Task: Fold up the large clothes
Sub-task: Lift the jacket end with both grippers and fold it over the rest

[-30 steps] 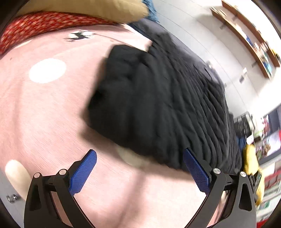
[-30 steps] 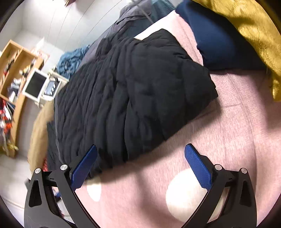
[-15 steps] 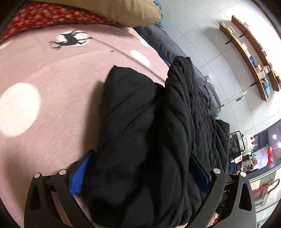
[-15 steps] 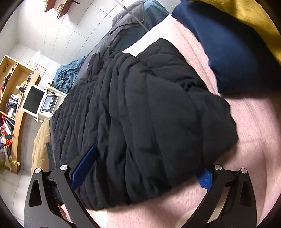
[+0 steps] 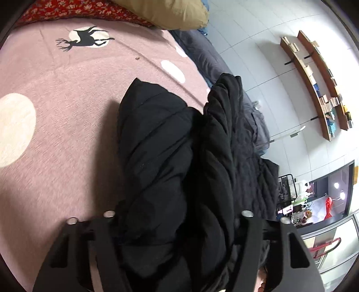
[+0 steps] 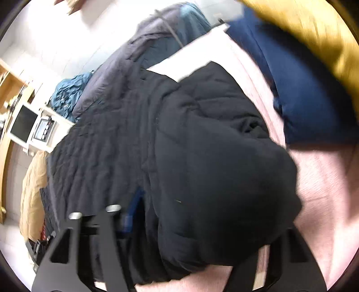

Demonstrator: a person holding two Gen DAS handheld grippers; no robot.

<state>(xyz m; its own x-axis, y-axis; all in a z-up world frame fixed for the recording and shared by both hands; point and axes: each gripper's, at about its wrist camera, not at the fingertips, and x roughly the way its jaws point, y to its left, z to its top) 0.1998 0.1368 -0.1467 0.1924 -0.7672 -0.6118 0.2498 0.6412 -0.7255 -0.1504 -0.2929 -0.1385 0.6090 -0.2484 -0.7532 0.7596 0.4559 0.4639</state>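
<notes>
A black quilted jacket (image 5: 157, 143) lies bunched on a pink bedspread (image 5: 56, 134). In the left wrist view its thick fold fills the gap between the jaws of my left gripper (image 5: 177, 224) and hides both pads; the jaws stand wide. In the right wrist view the jacket (image 6: 202, 157) bulges between the jaws of my right gripper (image 6: 197, 224). One blue pad (image 6: 134, 206) shows at the left, pressed against the fabric; the other is hidden. Both sets of jaws stand around the jacket's edge, not closed tight.
A tan pillow (image 5: 161, 11) and red floral fabric (image 5: 67, 11) lie at the bed's far end. A navy pillow (image 6: 303, 89) and a mustard blanket (image 6: 314, 29) lie right of the jacket. Grey and teal bedding (image 6: 157, 45) is beyond it. Wall shelves (image 5: 318, 78) stand off the bed.
Both grippers have moved forward onto the jacket. A second ago their blue pads were bare above the bedspread; now the jacket's fold sits between the jaws and covers them.
</notes>
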